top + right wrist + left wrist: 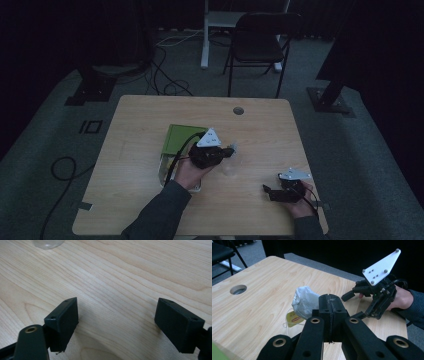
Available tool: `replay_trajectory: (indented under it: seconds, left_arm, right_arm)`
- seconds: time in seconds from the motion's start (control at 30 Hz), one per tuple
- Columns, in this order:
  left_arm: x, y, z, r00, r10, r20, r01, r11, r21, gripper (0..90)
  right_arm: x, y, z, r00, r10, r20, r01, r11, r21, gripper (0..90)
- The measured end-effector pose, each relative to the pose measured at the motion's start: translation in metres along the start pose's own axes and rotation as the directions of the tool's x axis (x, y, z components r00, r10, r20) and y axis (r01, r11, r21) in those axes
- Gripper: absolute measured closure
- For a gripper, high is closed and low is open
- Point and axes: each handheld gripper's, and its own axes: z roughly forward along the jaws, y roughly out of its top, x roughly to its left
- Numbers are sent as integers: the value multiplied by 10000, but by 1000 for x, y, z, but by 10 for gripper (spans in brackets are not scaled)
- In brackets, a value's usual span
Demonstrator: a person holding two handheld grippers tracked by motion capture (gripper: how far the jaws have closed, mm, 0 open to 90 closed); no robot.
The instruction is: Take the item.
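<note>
My left gripper (231, 150) (331, 298) hovers over the middle of the wooden table (150, 115), its jaws pressed together on the edge of a silvery-white tea bag (304, 301). The bag's yellow tag (293, 319) dangles on a string. A clear cup (231, 169) stands just in front of that gripper, and its base (48, 243) appears in the right gripper view. My right gripper (268, 192) (116, 312) (353, 305) rests low near the table's front right, jaws wide apart and holding nothing.
A green box (180, 140) with a white edge lies left of the left hand. A round hole (238, 110) (238, 289) sits at the table's far side. Beyond the table stand a black folding chair (260, 40) and floor cables (165, 85).
</note>
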Motion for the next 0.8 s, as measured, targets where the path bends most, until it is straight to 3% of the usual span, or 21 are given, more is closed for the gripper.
replay_trajectory:
  seconds: [0.23, 0.3, 0.33, 0.37, 0.8]
  left_arm:
    - [1, 1, 9, 10000, 2, -23, -2, 10000, 81, 898]
    - [4, 0, 10, 9996, -157, -239, 158, 9999, 28, 855]
    - [8, 0, 10, 9987, -361, -349, 359, 9993, -55, 752]
    - [8, 0, 10, 9987, -361, -349, 359, 9993, -55, 737]
    - [14, -7, -4, 9959, -590, -685, 578, 9982, -187, 667]
  right_arm:
    - [0, 0, 0, 10000, 1, -1, -1, 10000, 0, 189]
    - [0, 0, 0, 10000, 1, -1, -1, 10000, 0, 189]
    - [0, 0, 0, 10000, -4, -11, 4, 10000, 5, 186]
    - [0, 0, 0, 10000, -4, -11, 4, 10000, 5, 186]
    - [0, 0, 0, 10000, -33, -47, 33, 10000, 13, 187]
